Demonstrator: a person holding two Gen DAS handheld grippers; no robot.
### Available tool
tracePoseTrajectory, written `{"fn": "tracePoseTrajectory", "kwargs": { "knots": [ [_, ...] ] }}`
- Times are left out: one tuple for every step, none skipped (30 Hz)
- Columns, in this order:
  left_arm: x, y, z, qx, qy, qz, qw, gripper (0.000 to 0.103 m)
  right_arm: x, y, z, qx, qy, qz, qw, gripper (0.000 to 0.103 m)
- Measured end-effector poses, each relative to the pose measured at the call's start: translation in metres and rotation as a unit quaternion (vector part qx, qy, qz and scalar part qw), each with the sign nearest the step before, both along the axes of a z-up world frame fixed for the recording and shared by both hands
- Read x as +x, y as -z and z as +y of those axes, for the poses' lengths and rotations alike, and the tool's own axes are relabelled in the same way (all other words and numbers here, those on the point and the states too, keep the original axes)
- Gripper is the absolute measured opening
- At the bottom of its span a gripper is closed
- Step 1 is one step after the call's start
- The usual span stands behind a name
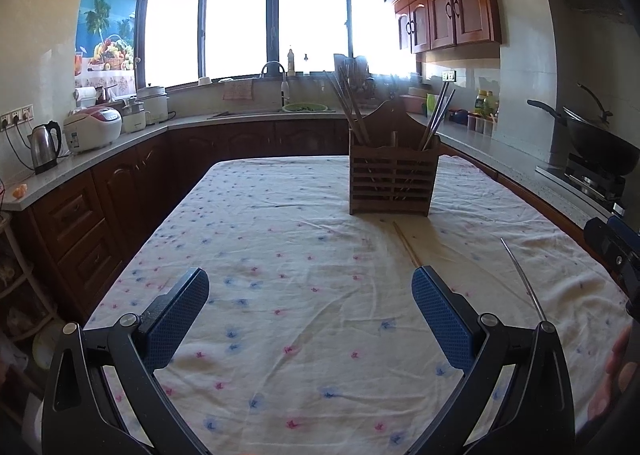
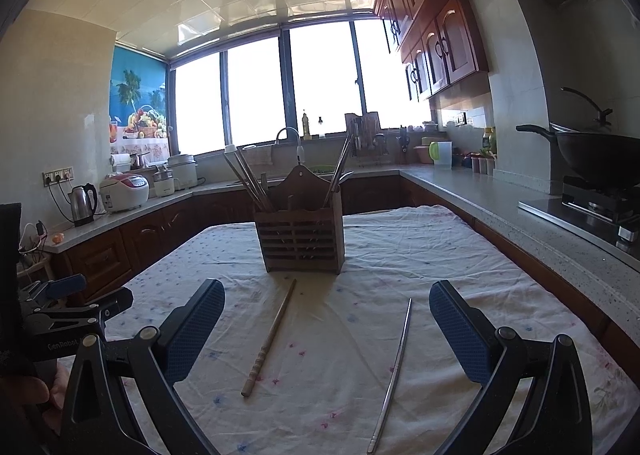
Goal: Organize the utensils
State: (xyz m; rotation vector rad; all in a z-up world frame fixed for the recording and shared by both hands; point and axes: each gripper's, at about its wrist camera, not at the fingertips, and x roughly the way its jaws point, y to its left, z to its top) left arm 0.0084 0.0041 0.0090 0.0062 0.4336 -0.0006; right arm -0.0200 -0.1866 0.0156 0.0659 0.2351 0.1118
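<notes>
A slatted wooden utensil holder [image 1: 390, 185] [image 2: 301, 241] stands on the cloth-covered table and holds wooden chopsticks [image 2: 246, 179] on its left side and metal ones [image 2: 338, 167] on its right. A loose wooden chopstick [image 2: 270, 339] [image 1: 406, 245] and a loose metal chopstick [image 2: 394, 371] [image 1: 522, 275] lie on the cloth in front of it. My left gripper [image 1: 310, 283] is open and empty, above the cloth left of both sticks. My right gripper [image 2: 326, 295] is open and empty, with both loose sticks lying between its fingers' lines.
The table wears a white floral cloth [image 1: 280, 255] [image 2: 400, 255]. Counters wrap around it: a kettle [image 1: 44, 147] and rice cooker [image 1: 92, 129] at left, a sink [image 1: 280, 109] at the back, a wok [image 2: 600, 155] on a stove at right. The left gripper shows in the right wrist view [image 2: 68, 307].
</notes>
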Motion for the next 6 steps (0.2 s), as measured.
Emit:
{"fn": "tracePoseTrajectory", "kwargs": {
  "knots": [
    [0.0016, 0.0001, 0.0005, -0.002, 0.001, 0.003, 1.0000, 0.103, 0.0010, 0.0002, 0.0009, 0.000, -0.001, 0.002, 1.000, 0.103],
    [0.0036, 0.0002, 0.0006, -0.004, 0.003, 0.007, 1.0000, 0.103, 0.0025, 0.0001, 0.0012, -0.001, -0.001, 0.005, 1.000, 0.103],
    [0.0056, 0.0002, 0.0008, -0.006, 0.004, 0.012, 0.9999, 0.103, 0.0036, 0.0003, 0.0020, -0.002, -0.001, 0.007, 1.000, 0.103],
    [0.0071, 0.0002, 0.0008, -0.007, 0.005, 0.015, 0.9999, 0.103, 0.0048, 0.0006, 0.0027, -0.003, -0.001, 0.009, 1.000, 0.103],
    [0.0083, 0.0004, 0.0007, -0.009, 0.008, 0.017, 0.9998, 0.103, 0.0064, 0.0004, 0.0025, -0.004, -0.001, 0.011, 1.000, 0.103],
    [0.0100, 0.0008, 0.0003, -0.010, 0.010, 0.020, 0.9997, 0.103, 0.0073, 0.0006, 0.0033, -0.005, 0.000, 0.014, 1.000, 0.103]
  ]
}}
